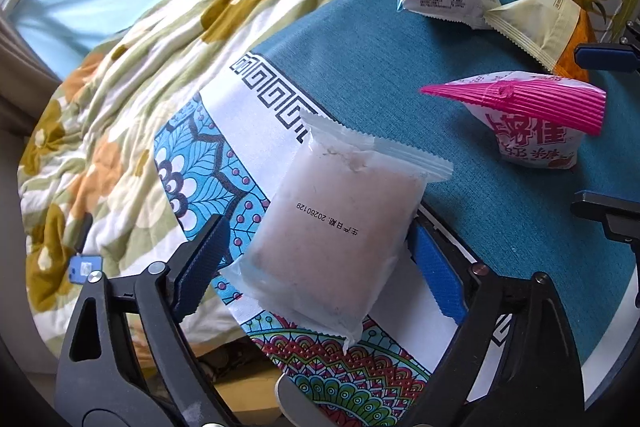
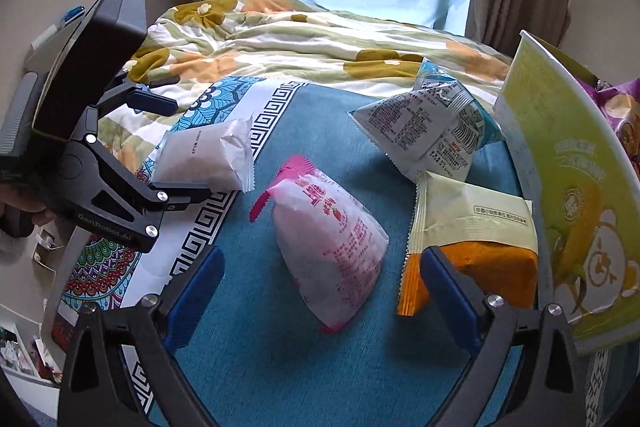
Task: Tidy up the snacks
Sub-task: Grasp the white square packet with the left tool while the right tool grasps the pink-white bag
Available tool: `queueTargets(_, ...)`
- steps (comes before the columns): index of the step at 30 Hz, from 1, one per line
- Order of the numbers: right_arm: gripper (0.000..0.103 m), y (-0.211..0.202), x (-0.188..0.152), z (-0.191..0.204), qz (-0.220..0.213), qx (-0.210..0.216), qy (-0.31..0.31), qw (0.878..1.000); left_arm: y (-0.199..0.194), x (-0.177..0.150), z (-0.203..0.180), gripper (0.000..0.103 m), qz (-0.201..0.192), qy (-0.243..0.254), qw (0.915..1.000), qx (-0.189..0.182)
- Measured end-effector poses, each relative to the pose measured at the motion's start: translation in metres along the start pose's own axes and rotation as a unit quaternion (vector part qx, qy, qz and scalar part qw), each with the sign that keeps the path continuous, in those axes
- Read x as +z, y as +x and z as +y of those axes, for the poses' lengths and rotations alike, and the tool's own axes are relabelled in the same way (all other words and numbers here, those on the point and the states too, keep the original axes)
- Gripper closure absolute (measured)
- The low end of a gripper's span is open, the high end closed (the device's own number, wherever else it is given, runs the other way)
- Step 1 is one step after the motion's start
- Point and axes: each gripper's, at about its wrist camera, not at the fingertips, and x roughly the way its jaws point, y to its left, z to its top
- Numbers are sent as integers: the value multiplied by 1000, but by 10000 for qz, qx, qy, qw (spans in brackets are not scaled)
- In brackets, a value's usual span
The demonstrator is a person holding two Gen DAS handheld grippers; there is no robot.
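Observation:
My left gripper (image 1: pixel 320 259) is open, its blue fingers either side of a clear pale snack packet (image 1: pixel 340 227) lying on the cloth; the packet also shows in the right wrist view (image 2: pixel 204 157), next to my left gripper (image 2: pixel 188 155). My right gripper (image 2: pixel 320 295) is open around a pink-and-white candy bag (image 2: pixel 328 247), which also shows in the left wrist view (image 1: pixel 532 115). A yellow-orange packet (image 2: pixel 472 239) lies just right of it, touching the right finger. A silver-blue bag (image 2: pixel 428 131) lies behind.
A teal tablecloth (image 2: pixel 280 367) with a patterned border covers the table. A green corn-print box (image 2: pixel 568 187) stands at the right, with a purple bag (image 2: pixel 620 115) behind it. A floral quilt (image 2: pixel 300 39) on a bed lies beyond the table.

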Motion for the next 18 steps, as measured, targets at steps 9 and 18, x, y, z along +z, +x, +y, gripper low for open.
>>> queueTargets(9, 27, 27, 5, 9, 185, -14, -598, 9980, 9, 3, 3, 30, 72, -131, 9994, -320)
queueTargets(18, 28, 40, 5, 1, 313, 44, -519, 9982, 2, -5, 0, 33, 208, -429, 9984, -291)
